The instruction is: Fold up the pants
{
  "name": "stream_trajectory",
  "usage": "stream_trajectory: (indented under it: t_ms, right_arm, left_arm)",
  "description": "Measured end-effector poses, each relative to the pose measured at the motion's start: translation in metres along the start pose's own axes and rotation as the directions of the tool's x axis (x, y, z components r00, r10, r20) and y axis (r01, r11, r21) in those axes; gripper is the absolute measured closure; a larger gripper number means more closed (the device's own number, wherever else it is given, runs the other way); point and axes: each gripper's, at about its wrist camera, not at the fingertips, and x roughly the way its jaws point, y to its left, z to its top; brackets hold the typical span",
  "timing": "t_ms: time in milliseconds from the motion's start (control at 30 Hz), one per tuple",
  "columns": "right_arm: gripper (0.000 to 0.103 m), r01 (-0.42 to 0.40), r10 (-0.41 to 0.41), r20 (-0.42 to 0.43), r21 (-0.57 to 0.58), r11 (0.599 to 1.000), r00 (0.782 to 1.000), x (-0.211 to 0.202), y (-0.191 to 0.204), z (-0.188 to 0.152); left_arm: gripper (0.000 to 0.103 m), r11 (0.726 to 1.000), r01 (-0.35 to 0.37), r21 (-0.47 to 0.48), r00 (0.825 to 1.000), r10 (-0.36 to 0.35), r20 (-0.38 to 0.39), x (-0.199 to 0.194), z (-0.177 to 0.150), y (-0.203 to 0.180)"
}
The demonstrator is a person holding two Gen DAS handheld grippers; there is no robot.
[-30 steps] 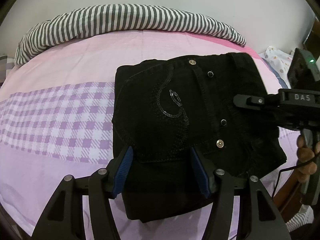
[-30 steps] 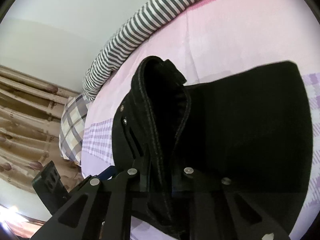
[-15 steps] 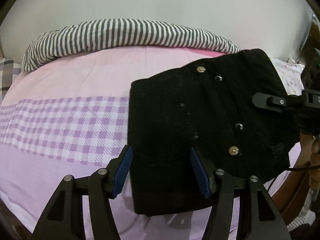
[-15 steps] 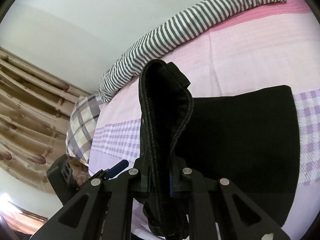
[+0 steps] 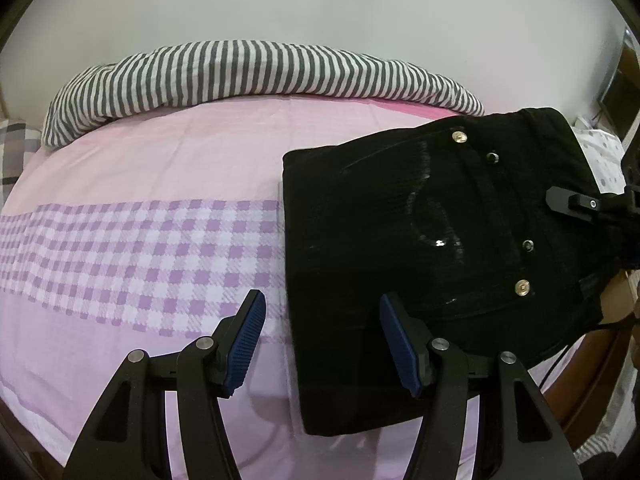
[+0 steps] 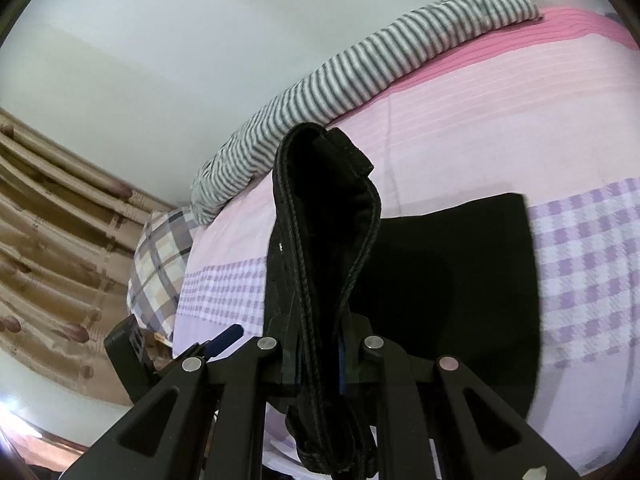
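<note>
Folded black pants (image 5: 432,264) with metal studs and a sequin swirl lie on the pink and purple checked bed sheet (image 5: 140,240), at the right of the left wrist view. My left gripper (image 5: 322,344) is open and empty; its right blue pad is over the pants' near edge and its left pad over the sheet. My right gripper (image 6: 320,360) is shut on the pants' waistband (image 6: 324,240) and holds that edge raised off the bed. It shows at the right edge of the left wrist view (image 5: 580,204).
A grey and white striped blanket (image 5: 256,72) lies rolled along the far side of the bed by the wall. A plaid pillow (image 6: 160,268) and brown curtains (image 6: 52,260) are at the left. The bed's edge runs near the bottom of both views.
My left gripper has pulled back and to the left, off the middle of the pants. My right gripper has lifted the waistband edge and tilted upward, so more wall shows.
</note>
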Motion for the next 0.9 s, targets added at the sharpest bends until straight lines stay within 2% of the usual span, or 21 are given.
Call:
stream_trajectory:
  t_ms: [200, 767, 867, 900]
  right_arm:
    - [0.092, 0.058, -0.059, 0.018, 0.047, 0.997, 0.998, -0.013, -0.026, 0.000]
    - [0.092, 0.146, -0.143, -0.036, 0.128, 0.981, 0.989, 0.007, -0.089, -0.003]
    - [0.084, 0.167, -0.162, -0.046, 0.137, 0.977, 0.986, 0.012, -0.098, -0.005]
    - [0.078, 0.170, -0.165, -0.047, 0.138, 0.976, 0.985, 0.011, -0.101, -0.006]
  left_arm:
    - [0.043, 0.999, 0.014, 0.043, 1.000, -0.013, -0.020, 0.011, -0.002, -0.016]
    - [0.043, 0.995, 0.020, 0.098, 0.996, -0.011, -0.090, 0.035, -0.012, -0.033]
    - [0.042, 0.995, 0.025, 0.092, 0.994, -0.015, -0.113, 0.042, -0.011, -0.032]
    - [0.042, 0.996, 0.027, 0.090, 0.993, -0.016, -0.120, 0.044, -0.011, -0.032]
